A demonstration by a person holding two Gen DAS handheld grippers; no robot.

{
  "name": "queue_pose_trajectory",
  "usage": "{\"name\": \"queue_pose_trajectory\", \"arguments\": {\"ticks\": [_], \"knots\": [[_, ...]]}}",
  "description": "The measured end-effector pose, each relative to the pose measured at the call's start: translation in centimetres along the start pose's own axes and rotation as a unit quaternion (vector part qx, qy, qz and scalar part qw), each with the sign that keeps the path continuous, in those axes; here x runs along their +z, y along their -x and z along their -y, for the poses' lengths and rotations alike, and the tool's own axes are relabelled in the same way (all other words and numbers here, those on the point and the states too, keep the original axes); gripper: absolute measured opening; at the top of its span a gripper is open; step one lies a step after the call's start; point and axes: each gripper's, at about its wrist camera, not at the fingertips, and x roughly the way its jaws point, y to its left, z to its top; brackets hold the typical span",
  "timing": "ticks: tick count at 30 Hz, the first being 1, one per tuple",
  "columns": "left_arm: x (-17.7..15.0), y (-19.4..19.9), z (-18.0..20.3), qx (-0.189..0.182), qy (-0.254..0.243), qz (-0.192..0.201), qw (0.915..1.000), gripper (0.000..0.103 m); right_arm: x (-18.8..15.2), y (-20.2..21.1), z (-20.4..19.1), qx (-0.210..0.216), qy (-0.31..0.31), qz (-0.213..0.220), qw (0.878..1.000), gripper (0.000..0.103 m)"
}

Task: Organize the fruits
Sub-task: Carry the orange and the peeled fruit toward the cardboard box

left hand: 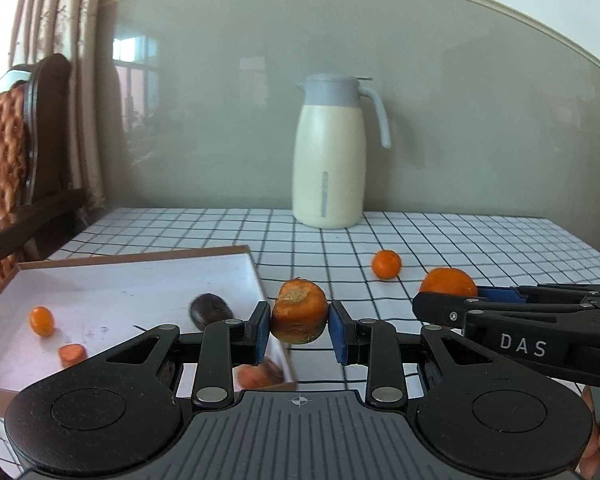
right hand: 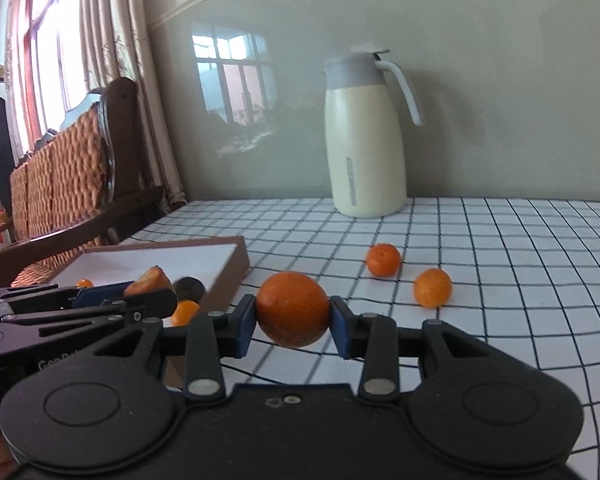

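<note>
My left gripper [left hand: 299,327] is clamped on a carrot stub [left hand: 299,311], the blue pads pressing on either side, cut face tilted upward. It is held clear of the table, just beside the near right corner of the box [left hand: 140,259]. My right gripper [right hand: 293,327] is closed around a round orange [right hand: 293,314], pads bearing on both flanks, also lifted off the checked tablecloth [right hand: 520,264].

Landmark: the box, a shallow brown-walled tray with a white floor, at the left of the table. Inside it the left view shows a small orange fruit [left hand: 41,321], a carrot piece [left hand: 72,354] and a dark round item [left hand: 211,310] that I cannot identify. Another orange piece near the box's front edge is blurred.

To the right of the box, on the cloth, two loose small oranges lie near each other without touching: one farther back [right hand: 383,260], one nearer and further right [right hand: 433,287]. Behind the box and to its right, against the wall, stands a cream jug [right hand: 364,136] with a grey top and white handle.

Legible writing: "DAS" on the right gripper's body in the left view; on the left gripper's body in the right view, partial letters reading roughly "Gen", the remainder hidden. The grey strip on the jug is unreadable.
</note>
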Motion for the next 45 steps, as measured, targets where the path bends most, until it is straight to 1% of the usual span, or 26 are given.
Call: {"name": "queue_pose_trajectory", "arguments": {"ticks": [7, 16, 22, 32, 45], "knots": [[0.1, 0.9, -2.6, 0.024, 0.020, 0.012, 0.9994, 0.032, 0.4, -0.2, -1.7, 0.015, 0.007, 0.024, 1.000, 0.030], [-0.1, 1.6, -6.4, 0.069, 0.045, 0.025, 0.9963, 0.032, 0.9, -1.2, -4.1, 0.027, 0.017, 0.057, 0.998, 0.030], [-0.2, 1.8, -9.0, 0.104, 0.063, 0.033, 0.9920, 0.032, 0.9, -2.1, -6.2, 0.036, 0.028, 0.066, 0.997, 0.030], [-0.6, 2.2, -13.2, 0.159, 0.094, 0.042, 0.9820, 0.032, 1.0, -3.5, -8.7, 0.050, 0.029, 0.074, 0.996, 0.030], [-1.6, 2.2, -16.8, 0.199, 0.110, 0.029, 0.9734, 0.032, 1.0, -5.8, -10.7, 0.059, 0.021, 0.067, 0.996, 0.030]]}}
